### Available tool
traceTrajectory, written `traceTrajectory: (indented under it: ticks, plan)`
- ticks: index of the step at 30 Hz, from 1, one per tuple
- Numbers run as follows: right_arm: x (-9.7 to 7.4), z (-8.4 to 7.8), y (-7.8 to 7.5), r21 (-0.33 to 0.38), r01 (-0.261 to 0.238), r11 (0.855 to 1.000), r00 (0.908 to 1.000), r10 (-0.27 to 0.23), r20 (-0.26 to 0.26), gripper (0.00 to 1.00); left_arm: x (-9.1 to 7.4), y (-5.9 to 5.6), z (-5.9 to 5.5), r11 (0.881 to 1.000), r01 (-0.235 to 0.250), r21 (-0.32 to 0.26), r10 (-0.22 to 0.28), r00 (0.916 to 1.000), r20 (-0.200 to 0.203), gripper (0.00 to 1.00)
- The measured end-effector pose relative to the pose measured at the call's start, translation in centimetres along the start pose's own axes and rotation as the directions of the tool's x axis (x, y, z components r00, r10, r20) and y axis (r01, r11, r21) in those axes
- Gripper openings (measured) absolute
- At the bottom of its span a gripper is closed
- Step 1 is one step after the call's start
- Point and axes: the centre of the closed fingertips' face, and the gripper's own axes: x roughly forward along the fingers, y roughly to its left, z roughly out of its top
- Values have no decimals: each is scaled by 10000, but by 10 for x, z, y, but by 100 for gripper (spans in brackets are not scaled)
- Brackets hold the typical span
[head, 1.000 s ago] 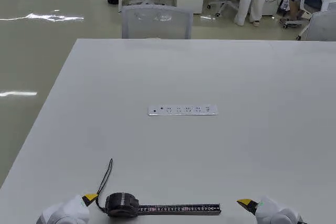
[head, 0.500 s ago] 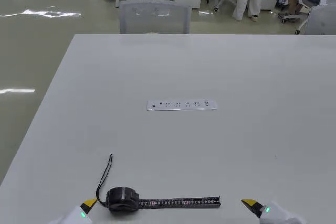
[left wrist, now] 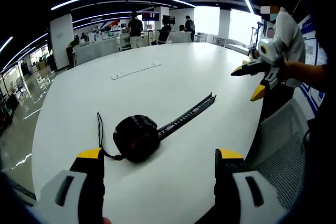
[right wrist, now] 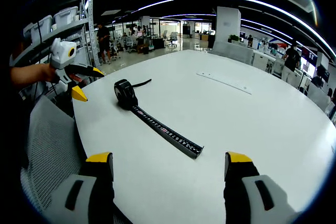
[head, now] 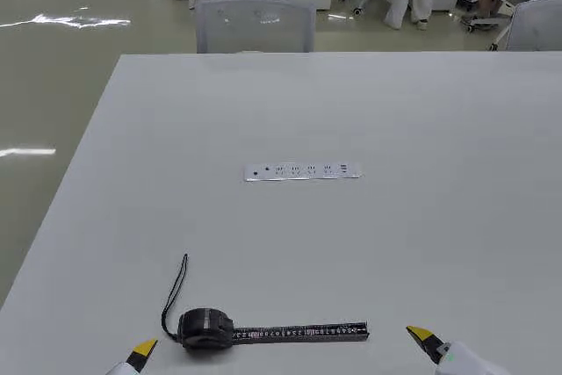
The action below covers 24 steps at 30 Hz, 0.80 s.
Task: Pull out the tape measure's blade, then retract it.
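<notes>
Both the left claw [left wrist: 159, 154] and right claw [right wrist: 169, 157] gape empty beside the tape measure [head: 205, 328] on the worktop [head: 351, 111]; we judge its case rigid, its blade [head: 303, 333] springy, best pinched at the tip.

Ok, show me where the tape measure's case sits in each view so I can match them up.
Head view: the case low and left of centre, blade running right.
Left gripper view: the case just below centre, above the gap between the jaws.
Right gripper view: the case upper left, blade running toward lower right.
Shared landmark: the white power strip.
</notes>
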Motion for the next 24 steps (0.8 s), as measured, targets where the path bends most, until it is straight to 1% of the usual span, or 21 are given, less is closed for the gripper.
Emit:
traceTrajectory:
  ticks: [6,10,14,19,24]
  plan:
    - [-3,1,5,209,160,9997,9998,-163,132,92,-1,-6,6,9986,-152,-502,162,9997,206,95]
    - [-3,0,8,247,215,9995,9997,-218,136,95,-1,-6,7,9974,-325,-639,344,9990,284,97]
    - [-5,2,11,473,248,9986,9993,-261,263,97,-2,-6,9,9962,-450,-742,480,9981,393,99]
    - [-8,6,12,684,264,9973,9989,-290,375,100,-1,-2,6,9941,-598,-905,637,9971,415,99]
    - [-8,9,16,762,109,9970,9987,-146,484,100,-1,-1,2,9945,-639,-824,665,9974,291,99]
